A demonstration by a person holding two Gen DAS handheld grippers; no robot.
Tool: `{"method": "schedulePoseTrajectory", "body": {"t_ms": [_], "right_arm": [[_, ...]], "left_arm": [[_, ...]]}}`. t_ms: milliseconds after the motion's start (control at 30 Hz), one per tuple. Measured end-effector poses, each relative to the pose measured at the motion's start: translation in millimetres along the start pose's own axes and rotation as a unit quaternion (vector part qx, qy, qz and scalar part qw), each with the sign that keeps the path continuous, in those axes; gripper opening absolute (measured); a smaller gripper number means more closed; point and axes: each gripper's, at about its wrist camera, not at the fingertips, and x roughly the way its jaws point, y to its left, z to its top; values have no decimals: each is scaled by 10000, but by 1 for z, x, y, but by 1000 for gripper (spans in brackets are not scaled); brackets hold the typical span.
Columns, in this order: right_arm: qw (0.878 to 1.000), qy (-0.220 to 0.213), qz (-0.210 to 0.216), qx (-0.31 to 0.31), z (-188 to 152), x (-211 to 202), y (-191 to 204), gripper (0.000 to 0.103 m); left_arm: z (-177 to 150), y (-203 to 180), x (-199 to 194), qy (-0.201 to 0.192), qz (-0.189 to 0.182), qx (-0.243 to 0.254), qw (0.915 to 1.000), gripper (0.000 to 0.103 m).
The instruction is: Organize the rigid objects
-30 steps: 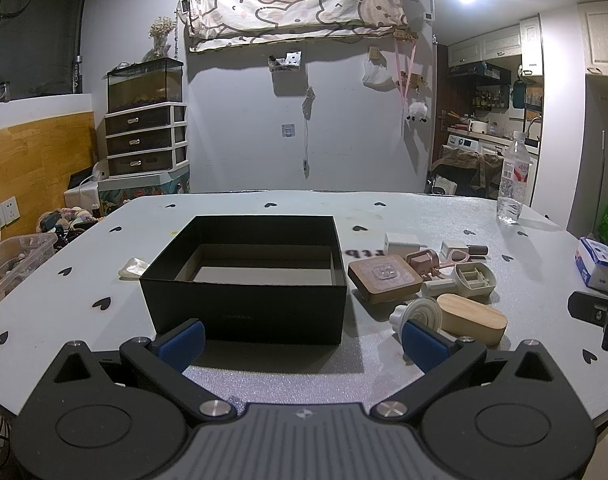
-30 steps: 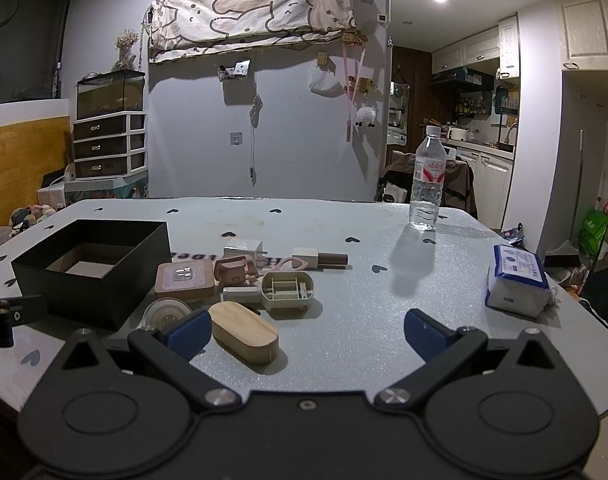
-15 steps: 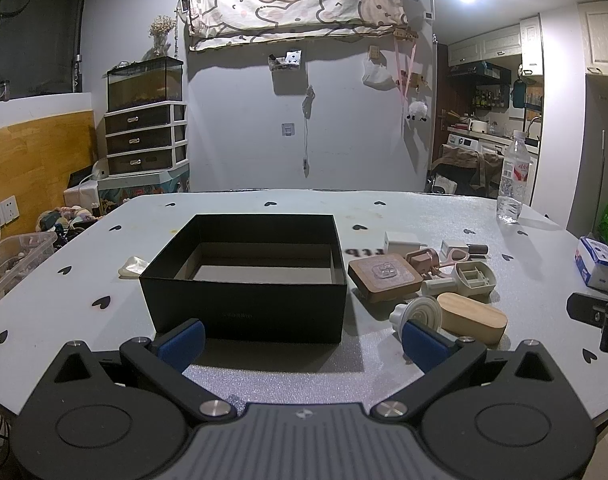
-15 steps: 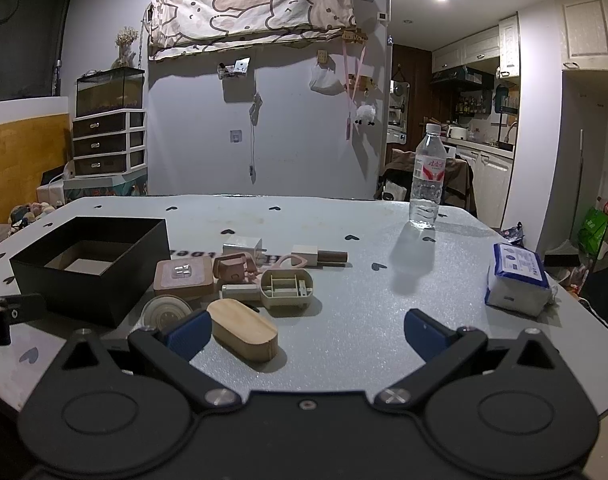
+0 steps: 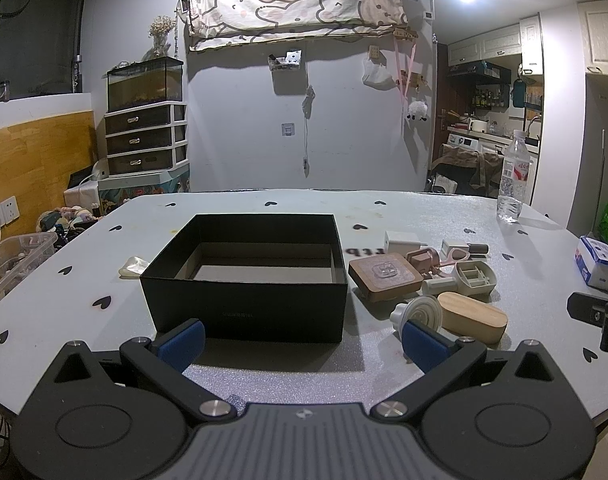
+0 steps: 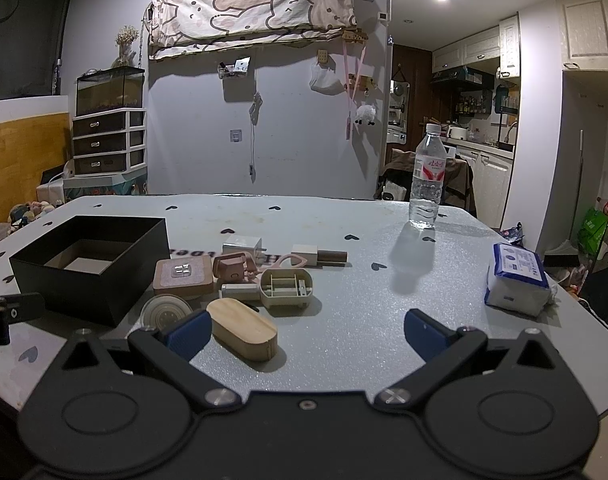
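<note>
Left wrist view: black box (image 5: 244,280) on the worktop (image 5: 264,364) appears empty; small rigid items, wooden oval case (image 6: 242,328) included, lie clustered beside it. Left gripper (image 5: 302,338) and right gripper (image 6: 306,330) jaws apart, holding nothing. Sorting apparently unstarted.

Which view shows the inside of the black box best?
The left wrist view: the black box sits centred, straight ahead, its floor visible and nothing visible inside. The right wrist view shows it off to the left at an angle, with the near wall hiding much of the floor.
</note>
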Motion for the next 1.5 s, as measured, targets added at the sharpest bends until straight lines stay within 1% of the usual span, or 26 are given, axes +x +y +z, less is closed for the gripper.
{"method": "schedulePoseTrajectory", "body": {"t_ms": [267, 300, 400, 533, 733, 867, 933, 1100, 1167, 1300, 1367, 1400, 1433, 1500], "right_arm": [[10000, -1, -1, -5, 2, -1, 0, 103], [10000, -7, -2, -5, -9, 6, 1, 103], [10000, -36, -19, 5, -7, 8, -2, 103], [9999, -101, -18, 54, -4, 4, -7, 103], [9998, -213, -8, 22, -1, 3, -7, 103], [9997, -255, 36, -15, 2, 6, -2, 103], [9995, -283, 129, -25, 3, 9, 3, 103], [9989, -250, 390, -17, 7, 15, 12, 103], [9985, -219, 505, -18, 8, 20, 18, 103], [9971, -106, 745, -123, 7, 30, 30, 103], [9959, 0, 900, -103, 5, 37, 35, 103], [9949, 36, 1001, -105, 4, 40, 37, 103], [9940, 61, 1090, -106, 3, 43, 39, 103], [9922, 119, 1233, -107, 1, 49, 44, 103]], "left_arm": [[0, 0, 0, -1, 0, 4, 10000, 103], [0, 0, 0, -3, -2, 4, 10000, 103], [0, 1, 1, -15, 5, 16, 10000, 103], [1, 13, -3, -39, 87, -49, 9999, 103], [9, 35, 4, -95, 389, -7, 9992, 103], [16, 55, 13, -94, 524, -111, 9985, 103], [21, 67, 19, -75, 597, -155, 9981, 103], [31, 93, 32, -112, 923, -188, 9955, 103], [35, 102, 39, -105, 967, -236, 9950, 103], [42, 120, 57, -123, 937, -277, 9951, 103], [45, 128, 69, 3, 908, -298, 9954, 103], [45, 133, 74, 104, 812, -344, 9961, 103], [46, 138, 81, 229, 626, -435, 9968, 103], [45, 148, 89, 322, 397, -642, 9966, 103]]}}
